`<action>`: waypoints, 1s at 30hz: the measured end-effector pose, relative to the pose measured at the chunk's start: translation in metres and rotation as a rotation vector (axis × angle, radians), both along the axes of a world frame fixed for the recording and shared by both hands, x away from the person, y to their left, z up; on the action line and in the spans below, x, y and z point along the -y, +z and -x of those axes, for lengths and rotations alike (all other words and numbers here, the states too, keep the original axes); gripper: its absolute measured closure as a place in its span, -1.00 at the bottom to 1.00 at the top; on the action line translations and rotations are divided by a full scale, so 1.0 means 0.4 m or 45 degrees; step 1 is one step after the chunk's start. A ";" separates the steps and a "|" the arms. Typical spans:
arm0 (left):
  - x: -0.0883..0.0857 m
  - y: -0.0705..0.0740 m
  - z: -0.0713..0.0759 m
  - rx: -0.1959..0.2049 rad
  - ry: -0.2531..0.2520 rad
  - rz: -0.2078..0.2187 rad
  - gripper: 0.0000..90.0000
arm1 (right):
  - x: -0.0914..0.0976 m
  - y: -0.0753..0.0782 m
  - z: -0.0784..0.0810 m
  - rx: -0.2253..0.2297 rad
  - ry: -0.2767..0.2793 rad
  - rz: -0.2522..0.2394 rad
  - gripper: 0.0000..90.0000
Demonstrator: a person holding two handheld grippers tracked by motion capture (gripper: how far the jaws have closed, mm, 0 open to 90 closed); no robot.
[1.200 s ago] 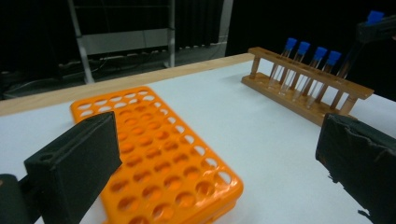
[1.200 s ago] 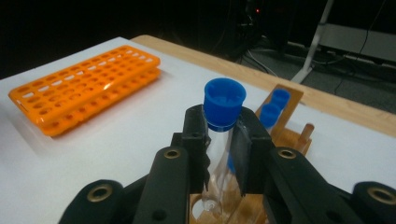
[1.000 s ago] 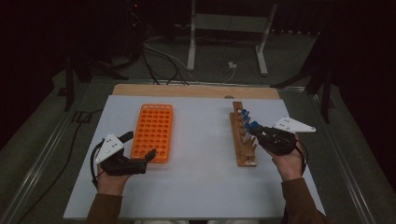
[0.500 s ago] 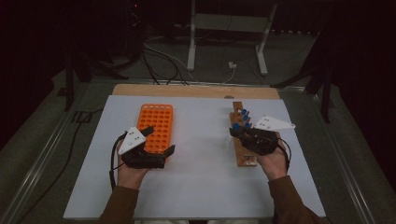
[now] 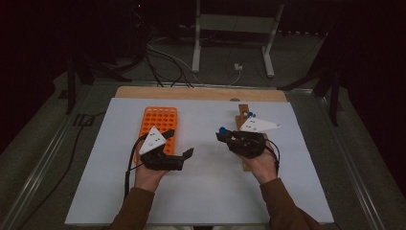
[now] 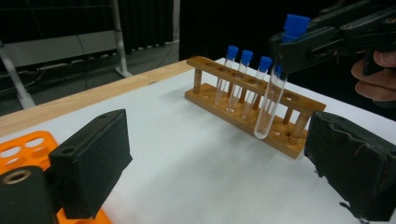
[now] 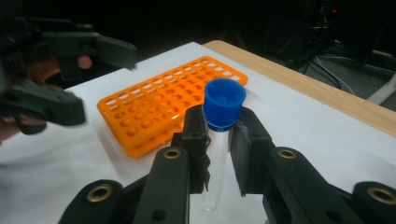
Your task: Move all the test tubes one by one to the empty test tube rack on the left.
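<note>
Both my hands have slid in toward the middle since a second ago.
My right gripper [image 7: 217,144] is clamped on a blue-capped tube [image 7: 219,140], lifted off the wooden rack [image 5: 243,125]; my left gripper [image 5: 184,154], jaws apart and just been closing on nothing, sits by the orange tray [image 5: 160,119].

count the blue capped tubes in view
5: one tube clamped in the right gripper above the table, four standing in the wooden rack, the fourth partly behind the held one. More may be hidden.
</note>
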State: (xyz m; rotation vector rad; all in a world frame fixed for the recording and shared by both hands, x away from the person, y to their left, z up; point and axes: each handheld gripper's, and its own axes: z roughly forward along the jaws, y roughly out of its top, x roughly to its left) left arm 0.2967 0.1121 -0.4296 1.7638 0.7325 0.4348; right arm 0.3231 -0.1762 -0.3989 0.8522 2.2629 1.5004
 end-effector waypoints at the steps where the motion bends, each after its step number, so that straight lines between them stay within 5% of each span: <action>1: 0.004 -0.003 -0.002 0.000 -0.022 0.001 -0.66 | -0.007 -0.001 -0.001 -0.004 0.004 -0.001 0.70; 8: 0.050 -0.020 -0.014 -0.017 -0.048 -0.021 -0.42 | -0.050 -0.010 -0.004 -0.018 0.043 -0.010 0.70; 10: 0.061 -0.024 -0.016 -0.021 -0.068 -0.024 -0.06 | -0.066 -0.011 -0.003 -0.022 0.060 -0.011 0.70; 14: 0.077 -0.030 -0.019 -0.023 -0.092 -0.045 0.15 | -0.083 -0.015 -0.001 -0.024 0.081 -0.004 0.70; 30: 0.090 -0.040 -0.020 -0.008 -0.131 -0.087 0.72 | -0.116 -0.024 0.004 -0.043 0.125 -0.005 0.70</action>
